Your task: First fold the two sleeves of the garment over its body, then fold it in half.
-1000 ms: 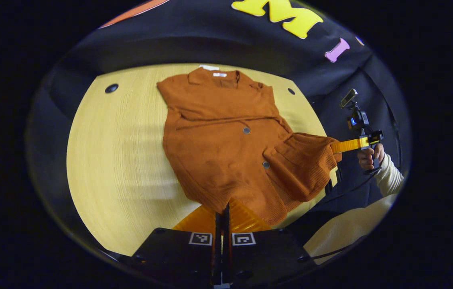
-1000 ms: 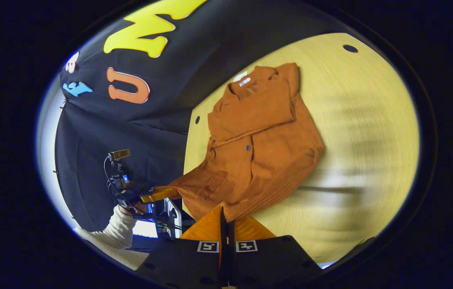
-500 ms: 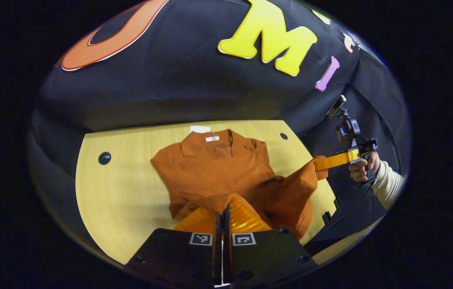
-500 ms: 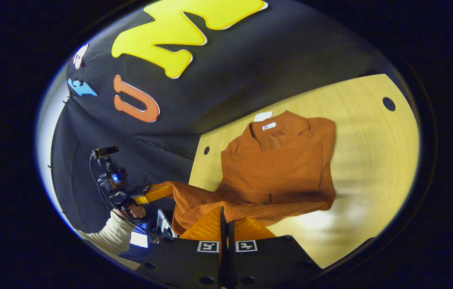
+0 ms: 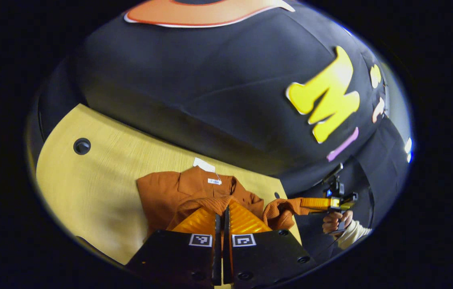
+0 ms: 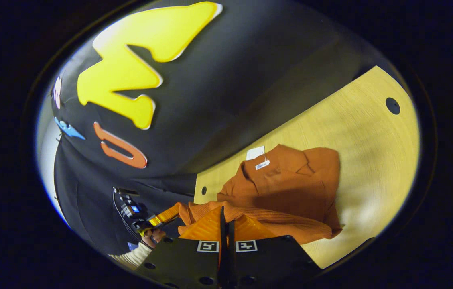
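Both jaws pinched closed: left gripper (image 5: 221, 208), right gripper (image 6: 226, 214) clamp garment (image 6: 290, 180) hem.

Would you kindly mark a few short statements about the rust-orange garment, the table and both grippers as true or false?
1. Both grippers hold the rust-orange garment's ribbed hem. True: left gripper and right gripper are shut on it.
2. The garment lies flat, unfolded. False: its hem is lifted toward the collar.
3. The light wooden table has round dark holes. True.
4. A white tag sits at the hem. False: it is at the collar.
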Action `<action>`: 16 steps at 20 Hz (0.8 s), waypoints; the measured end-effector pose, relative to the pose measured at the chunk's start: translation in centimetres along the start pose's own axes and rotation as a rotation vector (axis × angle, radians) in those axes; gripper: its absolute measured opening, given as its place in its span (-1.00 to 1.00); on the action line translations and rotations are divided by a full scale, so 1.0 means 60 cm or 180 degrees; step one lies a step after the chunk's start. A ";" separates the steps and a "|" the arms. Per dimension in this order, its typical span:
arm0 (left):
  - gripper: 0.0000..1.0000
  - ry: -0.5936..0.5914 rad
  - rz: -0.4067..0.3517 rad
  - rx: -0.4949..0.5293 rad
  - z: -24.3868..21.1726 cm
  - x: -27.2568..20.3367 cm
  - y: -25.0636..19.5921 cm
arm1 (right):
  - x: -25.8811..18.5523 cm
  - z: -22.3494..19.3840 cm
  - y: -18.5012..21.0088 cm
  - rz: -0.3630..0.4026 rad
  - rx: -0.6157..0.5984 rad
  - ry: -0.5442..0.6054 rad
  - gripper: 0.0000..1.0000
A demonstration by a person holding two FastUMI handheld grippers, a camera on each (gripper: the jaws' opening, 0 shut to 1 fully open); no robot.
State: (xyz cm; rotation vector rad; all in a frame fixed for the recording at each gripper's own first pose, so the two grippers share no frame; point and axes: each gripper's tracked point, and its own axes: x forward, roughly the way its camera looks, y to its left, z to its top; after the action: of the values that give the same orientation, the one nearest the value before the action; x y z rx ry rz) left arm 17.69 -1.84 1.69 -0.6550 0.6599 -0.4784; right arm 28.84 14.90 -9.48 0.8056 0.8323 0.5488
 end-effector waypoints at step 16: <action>-0.84 -0.1577 0.0197 -0.2692 -0.096 -0.239 0.076 | 0.086 0.129 -0.231 -0.0173 0.2468 -0.1765 -0.91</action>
State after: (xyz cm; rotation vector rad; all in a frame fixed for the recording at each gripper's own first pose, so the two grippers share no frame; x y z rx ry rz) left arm 4.65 7.54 0.86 -1.4876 0.3843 0.0589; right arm 39.70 7.27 -19.58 1.5499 0.5302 -0.0868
